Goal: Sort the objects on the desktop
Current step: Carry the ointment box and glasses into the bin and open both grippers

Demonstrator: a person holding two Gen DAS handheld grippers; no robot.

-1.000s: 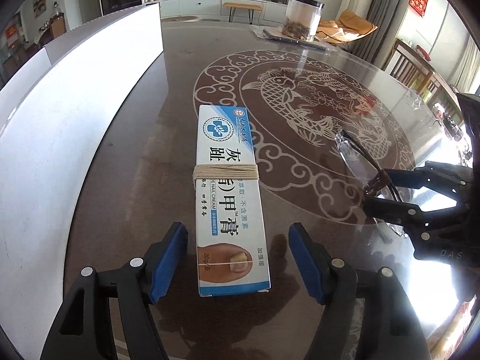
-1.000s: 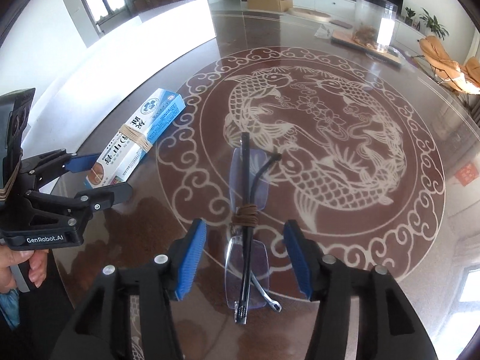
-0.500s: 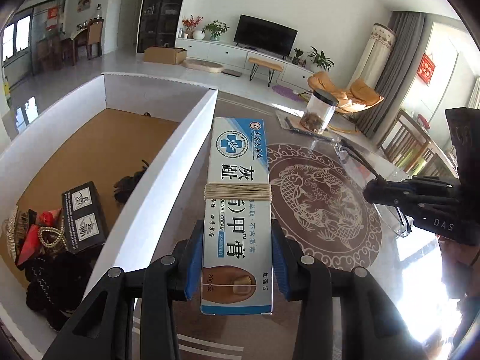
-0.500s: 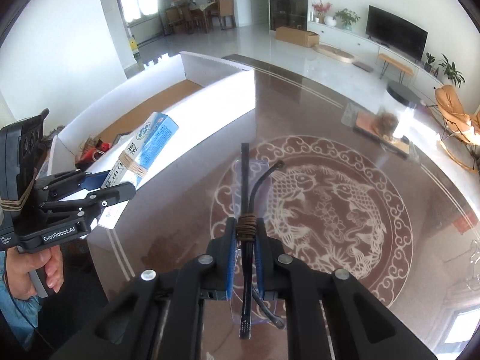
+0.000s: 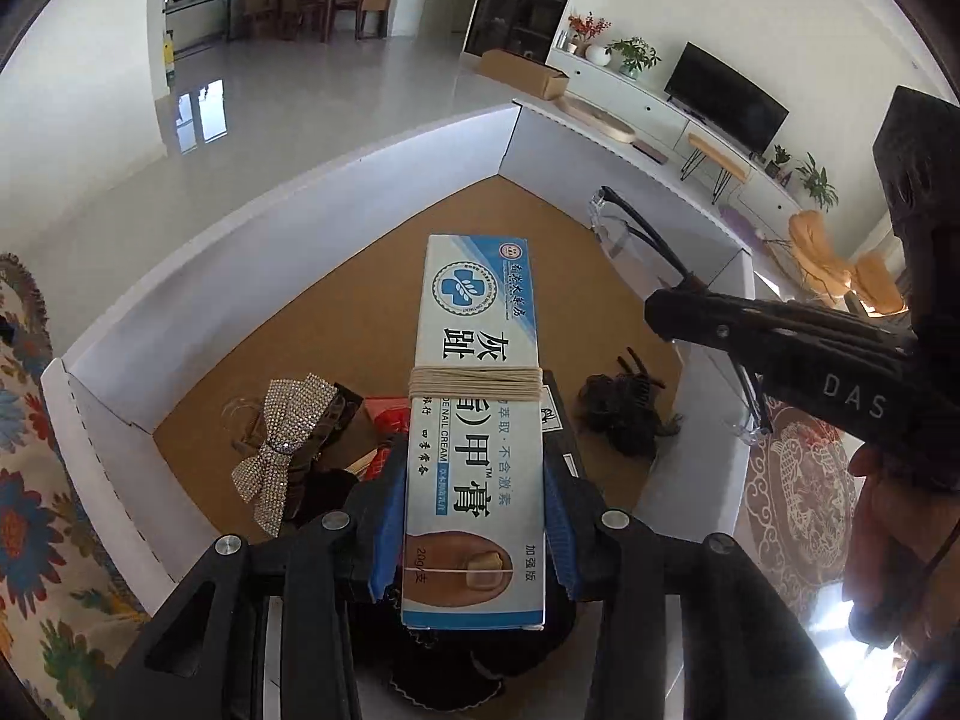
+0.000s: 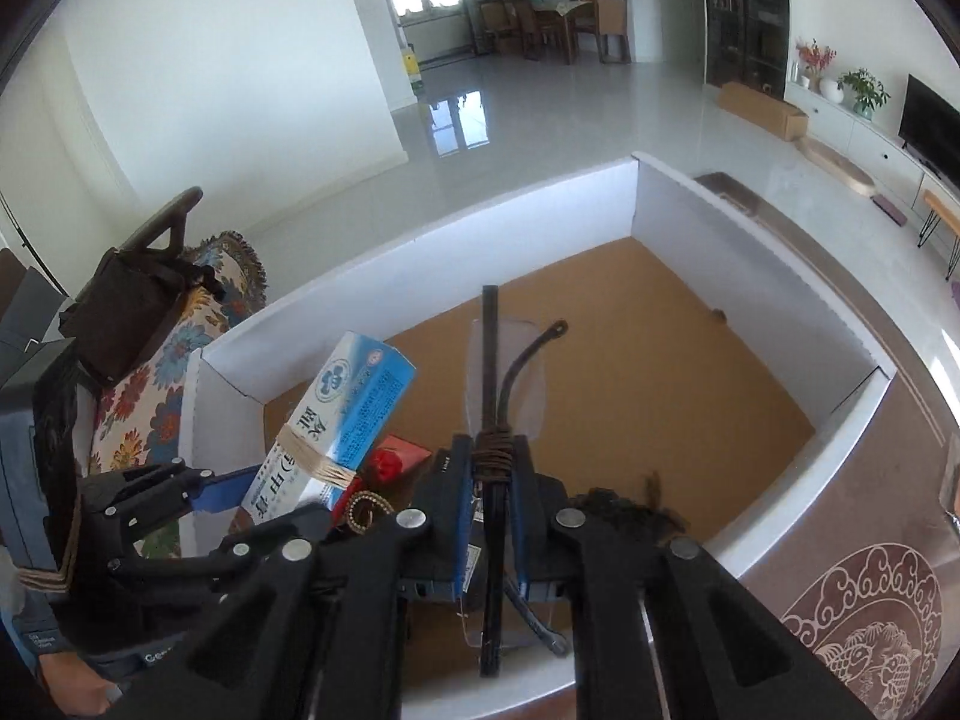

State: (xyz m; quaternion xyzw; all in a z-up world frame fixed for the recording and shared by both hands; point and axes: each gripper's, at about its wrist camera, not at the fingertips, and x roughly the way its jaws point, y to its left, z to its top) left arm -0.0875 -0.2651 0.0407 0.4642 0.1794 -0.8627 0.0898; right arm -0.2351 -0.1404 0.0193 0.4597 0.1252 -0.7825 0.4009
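Note:
My left gripper (image 5: 474, 534) is shut on a blue-and-white nail cream box (image 5: 477, 414) bound with a rubber band, and holds it above the white-walled cardboard box (image 5: 288, 222). My right gripper (image 6: 489, 516) is shut on folded glasses (image 6: 495, 420) tied with brown cord, also over that box. In the left wrist view the right gripper (image 5: 678, 300) reaches in from the right with the glasses (image 5: 630, 240) sticking out. In the right wrist view the left gripper (image 6: 234, 504) carries the nail cream box (image 6: 336, 420) at the left.
Inside the cardboard box lie a rhinestone bow (image 5: 282, 438), a black hair claw (image 5: 624, 408), a red packet (image 6: 393, 462), beads (image 6: 360, 507) and dark items. The far half of its brown floor (image 6: 648, 360) is bare. The patterned table (image 6: 864, 630) lies right, a floral cushion (image 5: 36, 510) left.
Both grippers closed on their objects on the table, lifted them and carried them left over the cardboard box. The nail cream box and the glasses now hang above the box's contents.

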